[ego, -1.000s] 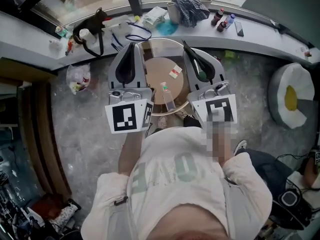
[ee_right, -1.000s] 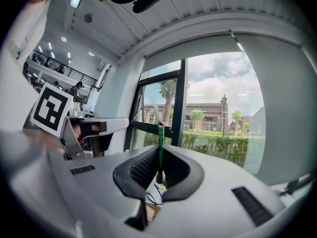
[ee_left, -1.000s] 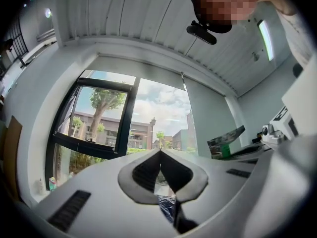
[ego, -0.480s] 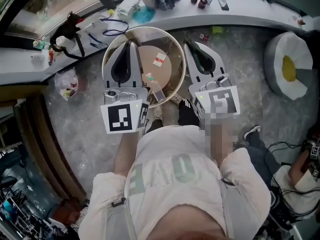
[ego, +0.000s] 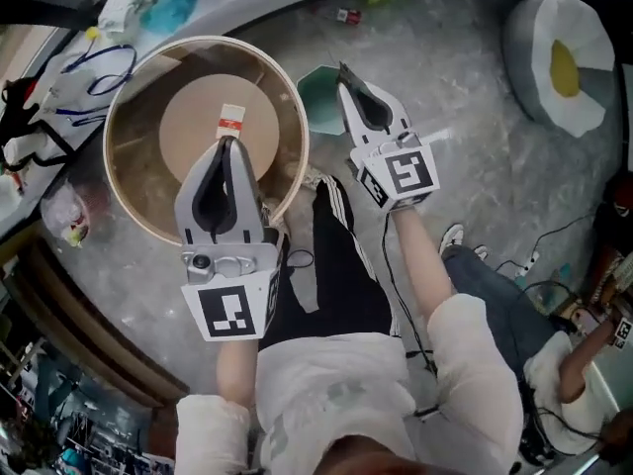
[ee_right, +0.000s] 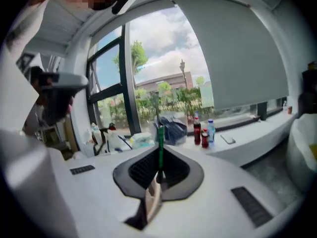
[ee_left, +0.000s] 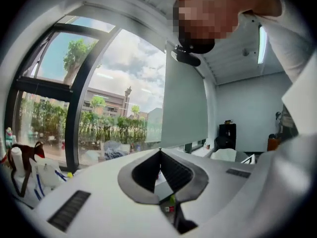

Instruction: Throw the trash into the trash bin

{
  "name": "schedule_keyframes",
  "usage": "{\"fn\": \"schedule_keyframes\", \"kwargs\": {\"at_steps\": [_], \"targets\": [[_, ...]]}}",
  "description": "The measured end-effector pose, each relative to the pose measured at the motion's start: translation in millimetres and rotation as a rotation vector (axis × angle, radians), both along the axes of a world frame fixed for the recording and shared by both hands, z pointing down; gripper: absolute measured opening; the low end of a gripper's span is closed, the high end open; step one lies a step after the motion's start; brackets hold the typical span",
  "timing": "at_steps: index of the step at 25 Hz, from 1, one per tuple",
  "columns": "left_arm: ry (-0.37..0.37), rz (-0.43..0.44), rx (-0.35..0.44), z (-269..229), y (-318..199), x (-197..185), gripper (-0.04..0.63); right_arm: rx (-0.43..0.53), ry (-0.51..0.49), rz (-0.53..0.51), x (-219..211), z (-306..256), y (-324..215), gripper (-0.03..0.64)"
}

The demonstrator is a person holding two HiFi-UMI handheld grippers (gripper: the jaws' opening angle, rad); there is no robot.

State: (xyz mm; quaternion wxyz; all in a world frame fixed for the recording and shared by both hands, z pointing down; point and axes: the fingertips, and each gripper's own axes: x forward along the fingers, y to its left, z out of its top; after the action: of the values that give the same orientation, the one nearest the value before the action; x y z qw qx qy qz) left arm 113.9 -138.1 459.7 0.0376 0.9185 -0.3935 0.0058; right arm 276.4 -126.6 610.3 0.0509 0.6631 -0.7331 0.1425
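In the head view my right gripper [ego: 343,70] is shut on a thin green strip of trash [ee_right: 159,133], which stands up out of the jaw tips in the right gripper view. Its tips hang over the right rim of a teal trash bin [ego: 316,102] on the floor beside the round table [ego: 129,201]. My left gripper [ego: 226,143] is shut over the table top, nothing gripped. A white-and-red wrapper [ego: 231,122] lies on the table just beyond its tips. Through the gap behind the left jaws a small green-and-red scrap [ee_left: 171,202] shows.
An egg-shaped cushion [ego: 554,52] lies on the floor at upper right. Cables and a plastic bag [ego: 64,216] sit left of the table. Bottles [ee_right: 200,132] and clutter line the window ledge. Another person's arm [ego: 584,364] is at lower right. My legs stand between table and bin.
Both grippers have dropped lower. The right one swung away from the table and now hangs over the teal bin, still holding the strip. The left one stayed over the table.
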Motion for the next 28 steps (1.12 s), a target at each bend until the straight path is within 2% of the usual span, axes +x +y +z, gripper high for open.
{"fn": "schedule_keyframes", "kwargs": {"at_steps": [2, 5, 10, 14, 15, 17, 20, 28], "targets": [[-0.024, 0.018, -0.065, 49.8, 13.0, 7.6, 0.011, -0.117, 0.018, 0.023, 13.0, 94.3, 7.8, 0.015], [-0.077, 0.063, -0.175, 112.9, 33.7, 7.4, 0.011, -0.321, -0.034, 0.037, 10.7, 211.1, 33.9, 0.015], [-0.118, 0.075, -0.191, 153.5, 37.7, 2.9, 0.011, -0.574, -0.048, 0.047, 6.3, 318.0, 68.7, 0.017], [-0.11, 0.026, -0.21, 161.5, 26.5, -2.6, 0.011, -0.676, -0.001, 0.085, 10.4, 353.7, 72.7, 0.035], [-0.107, 0.021, -0.214, 161.7, 25.6, -2.4, 0.011, -0.693, 0.004, 0.091, 10.6, 358.6, 72.0, 0.087], [-0.102, 0.021, -0.218, 161.6, 25.7, -1.1, 0.011, -0.719, 0.014, 0.09, 10.5, 365.3, 70.9, 0.116], [-0.102, 0.024, -0.23, 165.6, 29.0, -0.9, 0.011, -0.75, 0.015, 0.066, 6.7, 375.0, 71.7, 0.208], [-0.097, -0.007, -0.242, 166.2, 28.2, -15.9, 0.011, -0.763, 0.032, 0.044, 4.9, 373.3, 69.2, 0.235]]}}
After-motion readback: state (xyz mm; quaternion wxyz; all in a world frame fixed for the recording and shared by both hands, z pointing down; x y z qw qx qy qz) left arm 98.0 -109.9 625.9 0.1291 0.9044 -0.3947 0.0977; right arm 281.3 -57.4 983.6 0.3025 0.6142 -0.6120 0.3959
